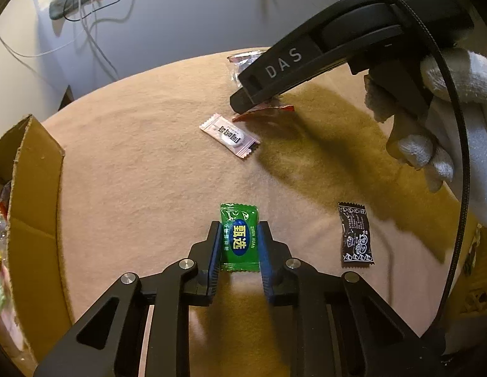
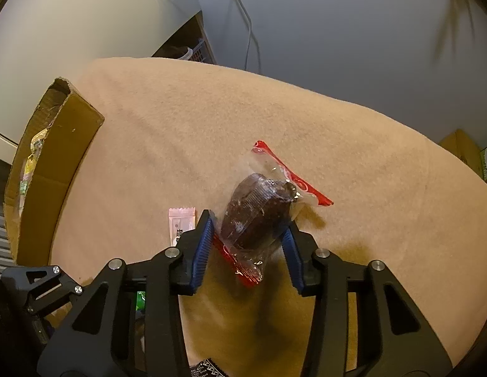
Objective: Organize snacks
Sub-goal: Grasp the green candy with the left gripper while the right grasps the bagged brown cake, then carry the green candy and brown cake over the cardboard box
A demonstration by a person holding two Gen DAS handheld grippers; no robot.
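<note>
"ZHEN XUAN" green candy in left claw

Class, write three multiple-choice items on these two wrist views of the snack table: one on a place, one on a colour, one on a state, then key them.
1. Where is the cardboard box?
A. at the left edge of the cloth
B. at the right edge
C. beyond the far edge

2. What colour is the wrapper between the left tongs?
A. pink
B. black
C. green

3. How do the right tongs stand?
A. wide open over bare cloth
B. closed on the clear-and-red wrapped brown snack
C. inside the box

Key: 1 A, box is left in both views. 2 C, green candy between the pads. 3 B, pads press its wrapper.
</note>
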